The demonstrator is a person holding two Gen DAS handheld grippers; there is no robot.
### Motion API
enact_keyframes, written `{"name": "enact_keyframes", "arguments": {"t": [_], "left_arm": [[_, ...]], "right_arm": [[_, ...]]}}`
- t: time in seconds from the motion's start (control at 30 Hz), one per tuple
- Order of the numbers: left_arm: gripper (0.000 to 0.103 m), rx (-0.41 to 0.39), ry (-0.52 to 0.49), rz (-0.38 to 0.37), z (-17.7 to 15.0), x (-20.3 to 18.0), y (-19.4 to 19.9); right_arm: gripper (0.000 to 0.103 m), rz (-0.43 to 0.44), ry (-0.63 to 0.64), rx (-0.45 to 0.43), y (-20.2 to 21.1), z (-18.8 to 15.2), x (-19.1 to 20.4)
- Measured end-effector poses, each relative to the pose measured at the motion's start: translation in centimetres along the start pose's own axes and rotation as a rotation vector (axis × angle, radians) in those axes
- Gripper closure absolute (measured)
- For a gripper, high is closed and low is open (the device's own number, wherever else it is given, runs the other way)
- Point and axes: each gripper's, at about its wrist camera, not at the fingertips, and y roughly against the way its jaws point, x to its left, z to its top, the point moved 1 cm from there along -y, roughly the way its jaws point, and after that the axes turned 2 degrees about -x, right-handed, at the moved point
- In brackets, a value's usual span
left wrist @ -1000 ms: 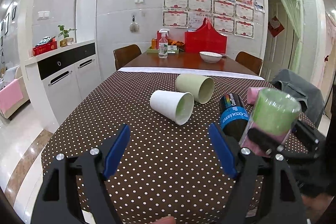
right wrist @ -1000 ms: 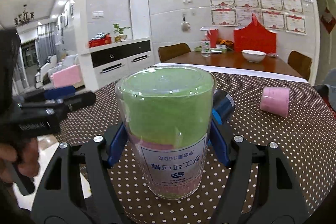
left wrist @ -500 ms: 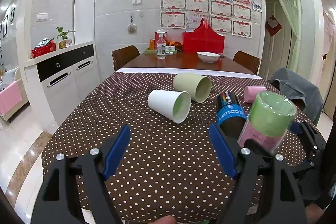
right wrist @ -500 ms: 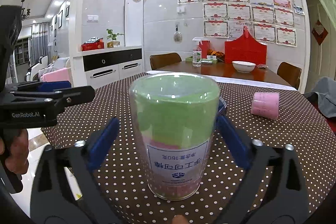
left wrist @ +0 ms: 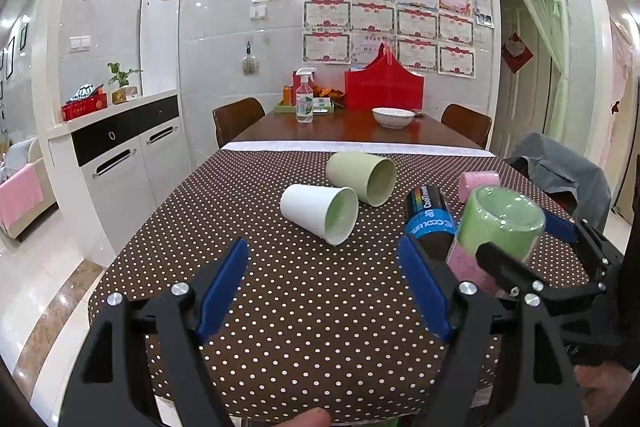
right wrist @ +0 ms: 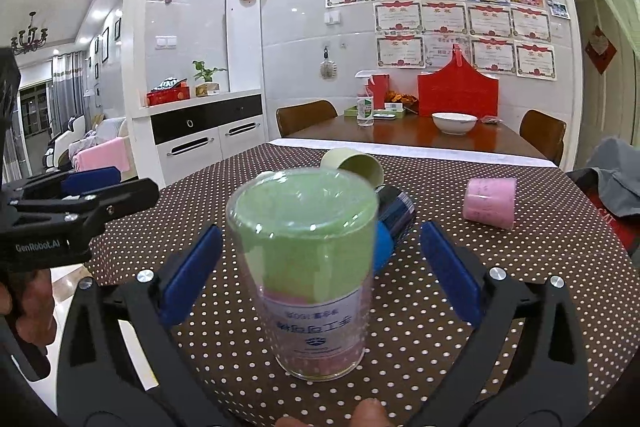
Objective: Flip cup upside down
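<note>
A clear cup (right wrist: 308, 267) with green and pink filling stands on the dotted tablecloth, its label reading upside down. My right gripper (right wrist: 320, 267) is open around it, and the blue pads (right wrist: 448, 267) stand clear of both sides. In the left wrist view the same clear cup (left wrist: 500, 227) is at the right, with the right gripper (left wrist: 528, 247) behind it. My left gripper (left wrist: 322, 279) hangs open over bare cloth near the front edge, holding nothing. Beyond it a white cup (left wrist: 320, 213) and a pale green cup (left wrist: 360, 177) lie on their sides.
A black-and-blue can (left wrist: 430, 219) lies just behind the clear cup, and a pink cup (right wrist: 490, 201) lies on its side at the right. The table (left wrist: 280, 327) ends close to the grippers. A white cabinet (left wrist: 120, 163) is left, and a grey jacket on a chair (left wrist: 560, 179) right.
My right gripper has opened and let go of the clear cup, which now stands free on the cloth. The left gripper has stayed open and barely shifted.
</note>
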Motion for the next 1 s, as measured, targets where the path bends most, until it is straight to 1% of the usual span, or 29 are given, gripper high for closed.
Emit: {"name": "enact_keyframes", "arguments": {"t": [0.37,0.47,0.6,0.8,1.0], "left_arm": [[0.026,-0.070,-0.027,0.011,1.7,-1.6,3.1],[0.026,-0.084,-0.035,0.026,2.1,-2.0,4.1],[0.026,-0.091,-0.046,0.041,2.3,-2.5,5.1],[0.026,-0.104,-0.052,0.060,2.4,-3.1,6.8],[0.026,-0.115,-0.055,0.073,2.4,-3.8,8.3]], "right_arm": [[0.006,-0.053,-0.027,-0.002,3.3,3.1,-0.7],[0.006,-0.078,-0.043,-0.009,4.6,4.1,-0.6],[0.006,-0.121,-0.078,0.002,5.9,5.1,-0.8],[0.006,-0.206,-0.112,0.010,7.8,5.4,-0.9],[0.006,-0.275,-0.150,0.010,9.3,4.6,-1.0]]}}
